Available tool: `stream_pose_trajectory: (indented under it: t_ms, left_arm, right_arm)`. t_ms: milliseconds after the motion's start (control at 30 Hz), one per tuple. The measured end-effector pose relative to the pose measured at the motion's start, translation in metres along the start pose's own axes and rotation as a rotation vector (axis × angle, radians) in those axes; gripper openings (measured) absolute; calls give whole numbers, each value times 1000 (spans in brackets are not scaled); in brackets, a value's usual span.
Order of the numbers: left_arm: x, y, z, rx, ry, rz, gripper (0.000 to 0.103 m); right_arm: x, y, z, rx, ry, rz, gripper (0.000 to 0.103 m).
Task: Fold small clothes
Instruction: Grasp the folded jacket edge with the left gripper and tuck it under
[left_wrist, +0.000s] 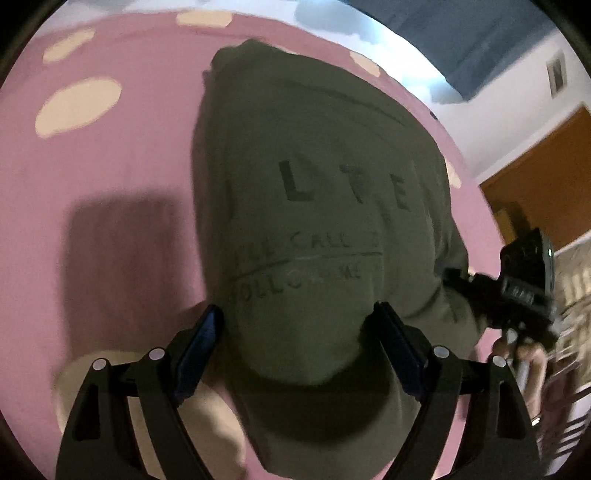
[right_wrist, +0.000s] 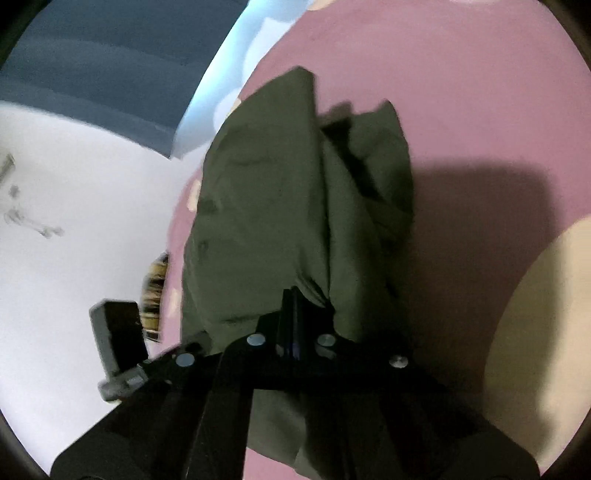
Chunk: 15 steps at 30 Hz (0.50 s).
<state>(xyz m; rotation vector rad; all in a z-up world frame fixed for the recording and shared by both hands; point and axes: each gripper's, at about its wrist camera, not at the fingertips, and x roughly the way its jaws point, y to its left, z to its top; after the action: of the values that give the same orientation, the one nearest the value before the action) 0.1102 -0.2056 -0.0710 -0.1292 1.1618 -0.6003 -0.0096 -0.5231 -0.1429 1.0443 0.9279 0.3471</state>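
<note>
Left wrist view: an olive shirt (left_wrist: 317, 206) (printed lettering up) lies on a pink spotted bedsheet (left_wrist: 122, 177). The left gripper (left_wrist: 295, 332) hovers over its near edge, jaws apart. The right gripper (right_wrist: 291, 302) is clamped on bunched fabric at the shirt's right side; pull evenly to keep the fold flat.

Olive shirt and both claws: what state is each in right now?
Olive shirt: lying on the pink spotted cover, printed side up, one edge bunched and lifted.
Left claw: open, jaws wide apart over the shirt, gripping nothing.
Right claw: shut on a bunched fold of the shirt.
</note>
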Motion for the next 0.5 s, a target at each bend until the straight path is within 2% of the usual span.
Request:
stream_pose_trajectory:
  t_ms: [33,67,233,267,333,367,400,467,500]
  left_arm:
    - [1,-3,-1,10,-8,15,84]
    - [1,-5,-1,16,-13,22,84]
    - [-7,-6,0,33,-51,-1,84]
    - [-10,-6,-1,33,-56,-13,84]
    - [-25,-1,-2,34,-87,-40,83]
    - [-35,3,-4,42,-115,-55,83]
    - [-50,9,-5,60,-156,-66,83]
    - [-69,22,-5,65,-206,-80,83]
    - [-74,29,-5,60,-216,-94,84]
  right_arm:
    - [0,-10,0,46,-4,56,0]
    - [0,-13,0,61,-9,72,0]
    - [-4,-2,-2,30,-30,48,0]
    - [-7,2,-3,31,-31,58,8]
    - [-19,15,-5,1,-43,66,37]
    - [-24,19,-4,-16,-56,71,63]
    - [-33,26,-4,-37,-83,71,83]
    - [-57,36,-3,-78,-164,8,87]
    - [-61,37,-1,-90,-176,-6,90]
